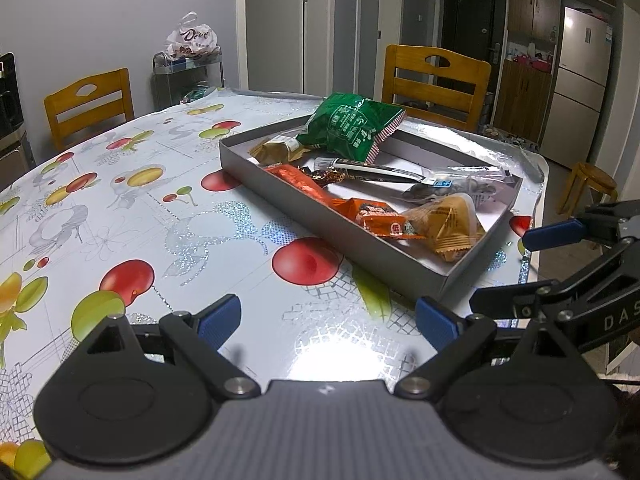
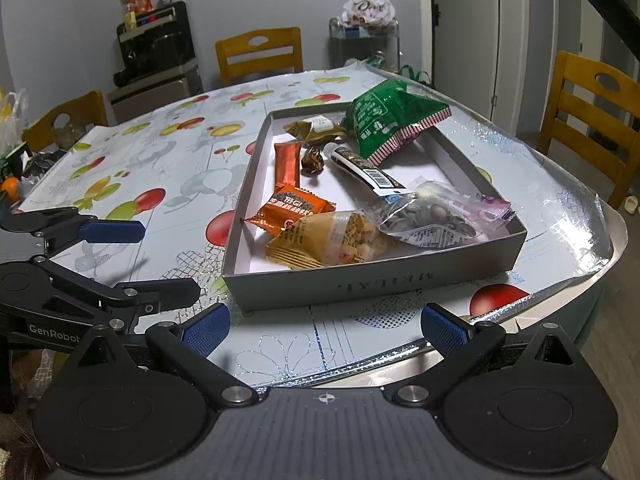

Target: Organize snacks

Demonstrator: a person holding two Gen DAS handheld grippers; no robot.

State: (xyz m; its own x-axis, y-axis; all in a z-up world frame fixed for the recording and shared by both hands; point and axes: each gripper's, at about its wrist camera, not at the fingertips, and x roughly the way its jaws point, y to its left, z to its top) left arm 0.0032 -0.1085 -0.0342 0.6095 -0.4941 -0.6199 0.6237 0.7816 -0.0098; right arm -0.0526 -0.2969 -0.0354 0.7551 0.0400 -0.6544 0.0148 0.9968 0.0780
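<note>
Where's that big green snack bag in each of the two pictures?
Left wrist view: the green bag sits upper centre, propped on the far end of the grey box.
Right wrist view: the green bag is upper right of centre, at the box's far right corner.
Shared landmark: the long orange wrapper inside the box.

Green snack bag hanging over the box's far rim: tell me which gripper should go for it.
Probably right. The right gripper, open, faces the box squarely, green snack bag ahead. The left gripper sits off the box's corner.
</note>
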